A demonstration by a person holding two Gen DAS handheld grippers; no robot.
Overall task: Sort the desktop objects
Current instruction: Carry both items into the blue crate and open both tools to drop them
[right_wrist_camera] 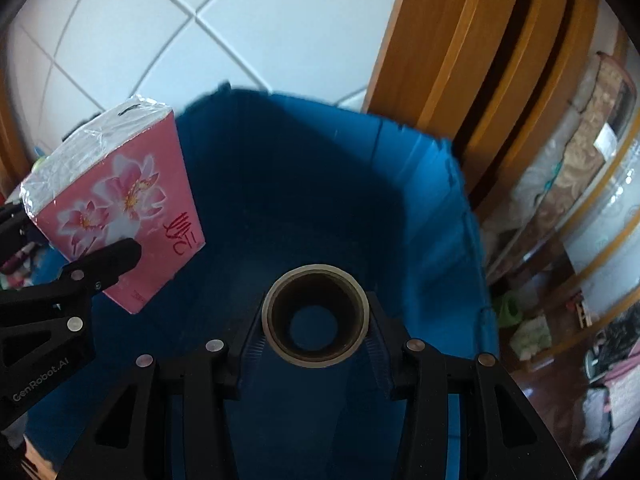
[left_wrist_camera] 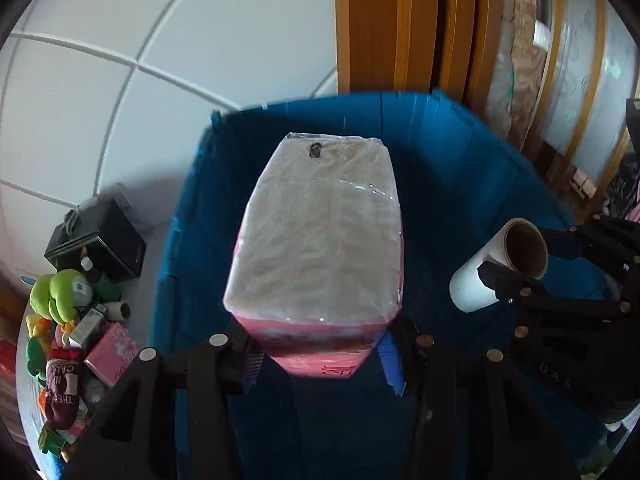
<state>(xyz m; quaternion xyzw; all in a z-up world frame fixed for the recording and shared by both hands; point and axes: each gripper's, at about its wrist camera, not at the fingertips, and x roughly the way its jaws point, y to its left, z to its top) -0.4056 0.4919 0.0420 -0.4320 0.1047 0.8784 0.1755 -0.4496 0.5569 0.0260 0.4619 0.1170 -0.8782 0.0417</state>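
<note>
My left gripper (left_wrist_camera: 320,350) is shut on a pink tissue pack (left_wrist_camera: 320,232) wrapped in clear film; it hangs over the open blue bin (left_wrist_camera: 460,168). In the right wrist view the same tissue pack (right_wrist_camera: 120,204) shows its flower print at the left, with a black finger (right_wrist_camera: 116,258) of the left gripper pressed on it. My right gripper (right_wrist_camera: 316,328) is shut on a white roll with a brown cardboard core (right_wrist_camera: 316,320), also above the blue bin (right_wrist_camera: 420,208). The left wrist view shows that roll (left_wrist_camera: 496,264) at the right, clamped between the right gripper's fingers (left_wrist_camera: 504,280).
A heap of small things (left_wrist_camera: 76,328) lies left of the bin: a green plush toy, a pink box, a black box (left_wrist_camera: 104,240), a sock. White floor tiles (left_wrist_camera: 160,40) lie beyond the bin. A wooden door frame (left_wrist_camera: 400,20) stands behind it, with clutter (right_wrist_camera: 560,240) at the right.
</note>
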